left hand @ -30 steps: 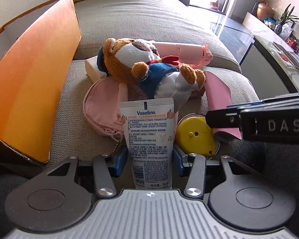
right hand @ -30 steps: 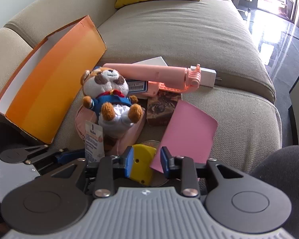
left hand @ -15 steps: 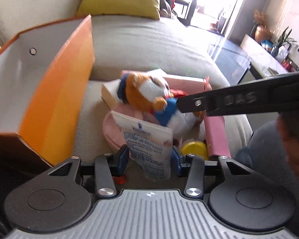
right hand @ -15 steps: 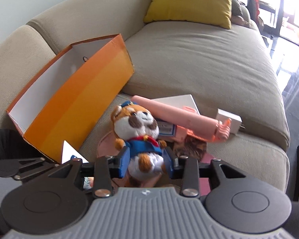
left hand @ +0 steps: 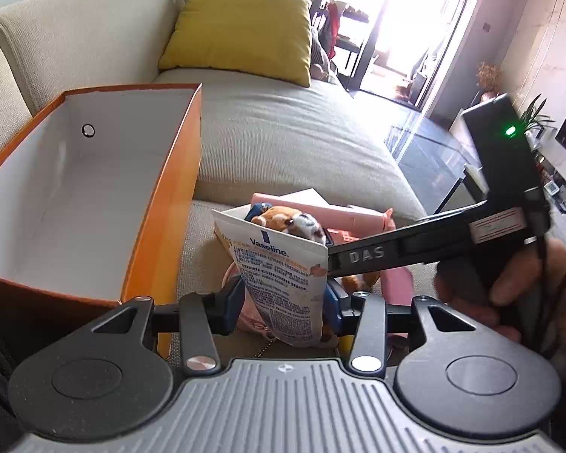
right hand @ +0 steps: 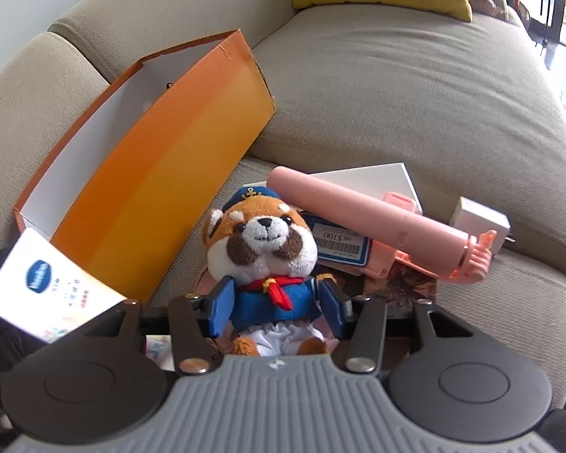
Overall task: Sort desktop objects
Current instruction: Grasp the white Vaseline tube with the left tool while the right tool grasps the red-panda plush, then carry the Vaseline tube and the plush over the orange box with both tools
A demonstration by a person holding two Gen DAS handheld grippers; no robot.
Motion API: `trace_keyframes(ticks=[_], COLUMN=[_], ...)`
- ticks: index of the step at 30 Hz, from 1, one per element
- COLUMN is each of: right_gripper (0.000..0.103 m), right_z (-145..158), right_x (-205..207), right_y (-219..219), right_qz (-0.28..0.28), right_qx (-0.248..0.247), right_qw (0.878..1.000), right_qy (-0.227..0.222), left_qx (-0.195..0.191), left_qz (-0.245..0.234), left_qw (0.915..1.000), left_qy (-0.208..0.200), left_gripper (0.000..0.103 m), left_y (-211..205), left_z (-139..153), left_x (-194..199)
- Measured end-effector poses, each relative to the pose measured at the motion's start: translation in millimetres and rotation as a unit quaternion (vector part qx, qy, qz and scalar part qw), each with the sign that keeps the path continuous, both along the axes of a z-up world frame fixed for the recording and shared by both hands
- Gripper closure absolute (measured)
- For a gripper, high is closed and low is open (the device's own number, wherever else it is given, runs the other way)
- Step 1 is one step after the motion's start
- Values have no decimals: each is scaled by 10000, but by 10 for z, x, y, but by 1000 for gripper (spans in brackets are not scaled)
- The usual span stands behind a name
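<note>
1. Since a second ago, we see the left gripper (left hand: pixel 281 298) has lifted the Vaseline tube (left hand: pixel 283 279) up off the sofa cushion (left hand: pixel 294 139), and the right gripper (right hand: pixel 277 307) has left the yellow disc and now frames the plush toy (right hand: pixel 264 249).
2. The left gripper's blue pads are clenched on the tube's lower part – the tube stands tilted, its flat crimped end uppermost, just right of the orange box (left hand: pixel 162 204).
3. The orange box sits open on the sofa, its white inside bare in the left wrist view.
4. The right gripper's jaws are opening; the plush toy's blue-clad body sits between the pads, which look very close to its sides, though we cannot tell if they touch.
5. The toy – a brown and white animal in a sailor cap and red scarf – leans on the pile beside the box.
6. Behind it lie a pink selfie stick (right hand: pixel 377 219), a white box (right hand: pixel 373 181) and a barcode label (right hand: pixel 339 245).
7. A hand (left hand: pixel 509 287) grips the right gripper's black handle at right.
</note>
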State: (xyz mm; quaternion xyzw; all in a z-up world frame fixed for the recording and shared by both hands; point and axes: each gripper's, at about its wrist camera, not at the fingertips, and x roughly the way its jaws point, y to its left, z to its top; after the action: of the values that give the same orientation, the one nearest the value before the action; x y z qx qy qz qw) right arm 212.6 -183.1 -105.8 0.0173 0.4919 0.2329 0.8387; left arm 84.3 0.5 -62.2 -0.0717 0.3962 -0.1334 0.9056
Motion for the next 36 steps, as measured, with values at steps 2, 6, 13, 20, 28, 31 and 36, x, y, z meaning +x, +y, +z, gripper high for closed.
trace_keyframes(ticks=[2,6,13,20,28,31,36], right_gripper=[51,50,47,63,71,71,71], right_z=[-45,-98,-104,-114,191,359,697], right_x=[45,75,45,47,-136,-199,-293], right_y=[19,87,131,133,119,149,208], right_qz=[-11,32,-27,-36,-126,-65,-19], right_qx=[74,45,-97,-59,-27,28,220], right_qw=[9999,10000,9995,9994,9999,9995,9979], right_qy=[87,82,297,341,-111,-293,-616], left_qx=[8,16,18,-30,-147,-161,-97], left_qz=[41,132,215,248,313,384,475], left_qw=[10000,9999,9994,9989,9982,9976,9970], left_qy=[-45,-92,-256,-387,-499,-553,-601], left_gripper=[52,52,52,52,52,52,52], left_y=[27,78,157,244,399,466,628], left_z=[37,118,258,358,483,526,621], left_x=[-11,-19,-54,-63,-108,-140,-134])
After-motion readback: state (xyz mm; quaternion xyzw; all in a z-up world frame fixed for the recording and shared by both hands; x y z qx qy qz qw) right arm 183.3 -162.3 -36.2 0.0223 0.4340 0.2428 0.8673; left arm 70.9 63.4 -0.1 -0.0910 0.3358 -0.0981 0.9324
